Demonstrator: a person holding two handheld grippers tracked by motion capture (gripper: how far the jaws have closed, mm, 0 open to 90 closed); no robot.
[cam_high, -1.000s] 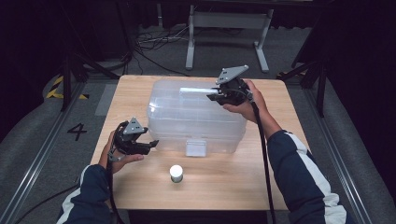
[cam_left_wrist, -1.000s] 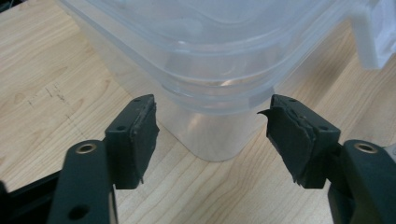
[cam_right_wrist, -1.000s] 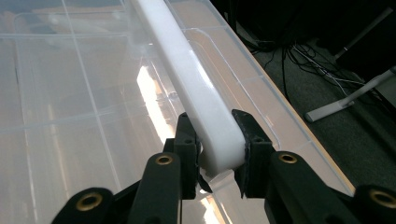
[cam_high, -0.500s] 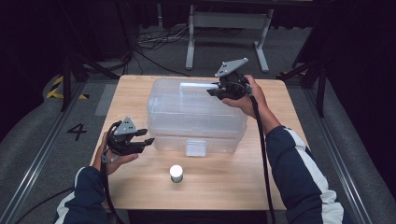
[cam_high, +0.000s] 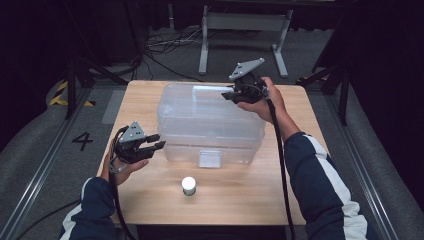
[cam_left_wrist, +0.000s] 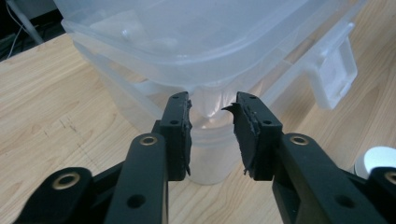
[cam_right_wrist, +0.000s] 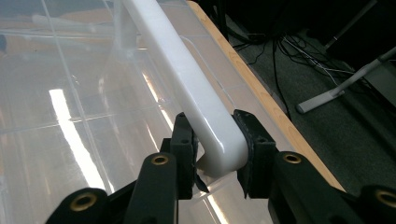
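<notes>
A clear plastic storage box (cam_high: 210, 122) with a clear lid sits in the middle of the wooden worktop (cam_high: 250, 195), its long side facing the person and a white latch (cam_high: 209, 158) on the near wall. The right hand-held gripper (cam_high: 231, 95) is over the far right part of the lid, clamped on the white handle bar (cam_right_wrist: 196, 100); the right gripper view shows the pads pressing both sides of the bar's rounded end, with the worktop edge and cables on the floor beyond. The left hand-held gripper (cam_high: 156, 141) is at the box's near left corner, and its jaws have just been closing. The left gripper view shows the rounded corner (cam_left_wrist: 205, 105) of the box just beyond the fingertips, the pads apart and nothing pressed between them. A small white round cap (cam_high: 188, 185) stands on the worktop nearer the person, apart from the box. A metal stand (cam_high: 240, 30) stands on the dark floor behind the worktop.
</notes>
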